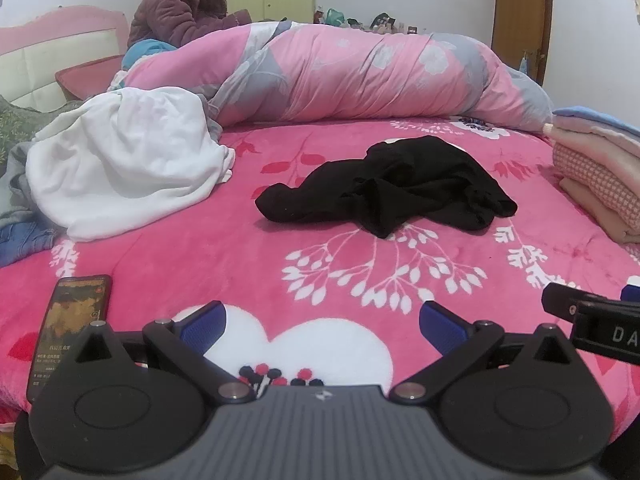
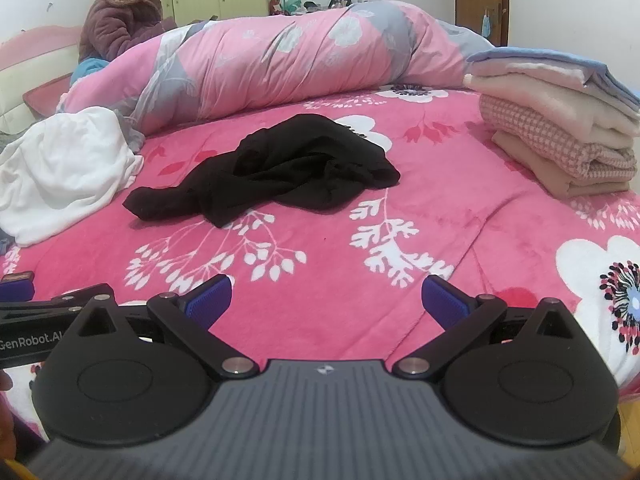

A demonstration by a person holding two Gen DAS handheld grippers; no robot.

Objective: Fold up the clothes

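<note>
A crumpled black garment lies in the middle of the pink flowered bedspread. My left gripper is open near the bed's front edge, well short of the garment, with nothing between its blue pads. My right gripper is open too, also hovering low over the bedspread in front of the garment. Part of the right gripper's body shows at the right edge of the left wrist view. A white garment lies bunched at the left.
A stack of folded clothes sits at the right. A rolled pink quilt lies across the back. A phone rests at the front left. Jeans lie at the far left. A person sits behind.
</note>
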